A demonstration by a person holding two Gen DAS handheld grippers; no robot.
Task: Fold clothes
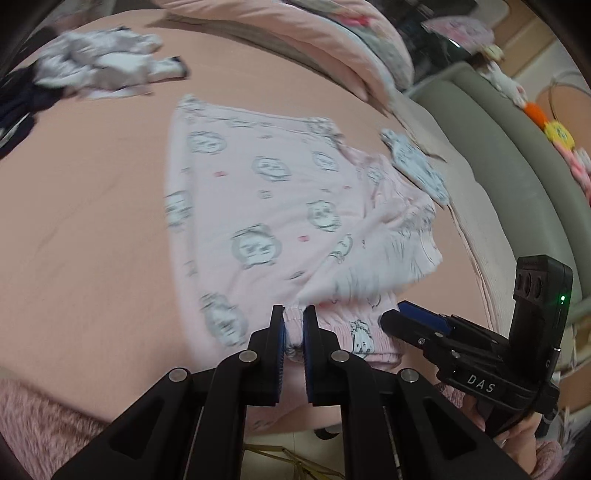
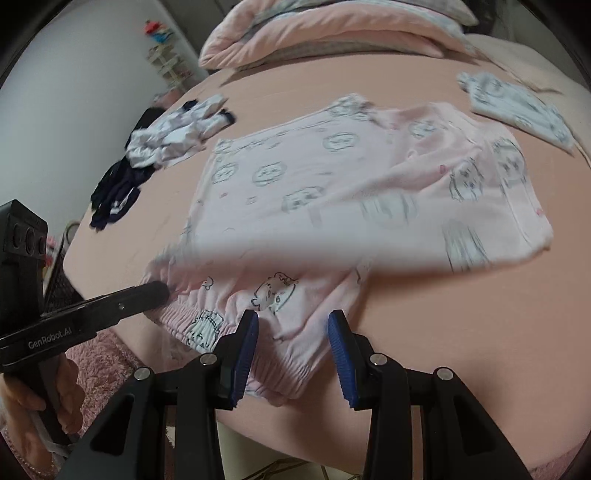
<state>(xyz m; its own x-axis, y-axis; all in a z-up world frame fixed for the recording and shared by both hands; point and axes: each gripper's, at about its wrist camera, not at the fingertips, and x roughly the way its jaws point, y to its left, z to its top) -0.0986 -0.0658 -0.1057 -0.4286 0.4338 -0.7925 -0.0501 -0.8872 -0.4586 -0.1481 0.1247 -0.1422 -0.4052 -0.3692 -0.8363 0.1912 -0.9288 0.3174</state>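
Pale pink pyjama trousers (image 1: 273,192) with grey cartoon prints lie on the pink bed, their elastic waistband at the near edge. They also show in the right wrist view (image 2: 332,177). My left gripper (image 1: 294,314) is shut on the waistband; it also shows in the right wrist view (image 2: 162,290). My right gripper (image 2: 293,325) is open, its jaws astride the waistband's right part without pinching it. It also shows in the left wrist view (image 1: 397,312) beside the waistband's right end.
A crumpled white and navy pile of clothes (image 1: 92,70) lies at the far left of the pink bed sheet (image 1: 92,206). A folded white printed garment (image 2: 517,103) lies at the far right. A pink duvet (image 2: 325,33) is bunched at the head. A grey bed frame (image 1: 498,147) runs on the right.
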